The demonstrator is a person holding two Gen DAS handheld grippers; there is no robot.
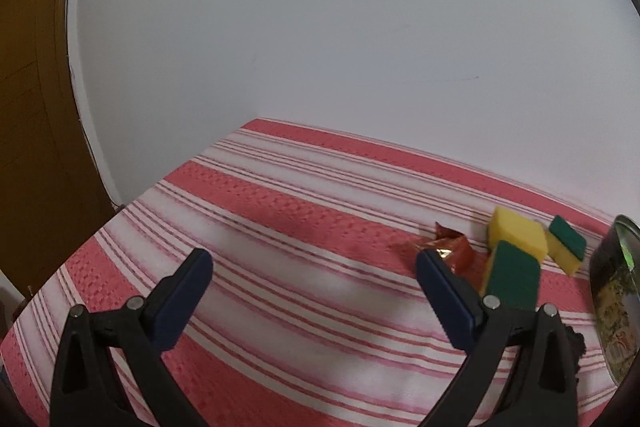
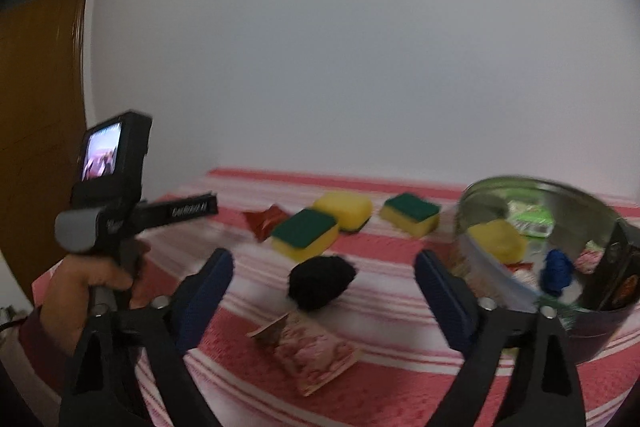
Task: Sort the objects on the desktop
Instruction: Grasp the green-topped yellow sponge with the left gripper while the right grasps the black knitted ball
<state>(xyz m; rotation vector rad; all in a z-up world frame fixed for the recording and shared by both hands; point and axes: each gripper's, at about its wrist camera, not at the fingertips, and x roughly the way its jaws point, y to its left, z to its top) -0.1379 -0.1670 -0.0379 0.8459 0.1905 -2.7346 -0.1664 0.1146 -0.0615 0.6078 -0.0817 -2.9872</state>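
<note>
Tin sitting right of frame, already holding a few items. Sponges lying mid-frame, black pom-pom and pink packet lower centre. Right gripper and left gripper both gaping, carrying nothing. Risk: wide jaws nudging the tin or pinching tablecloth instead.
</note>
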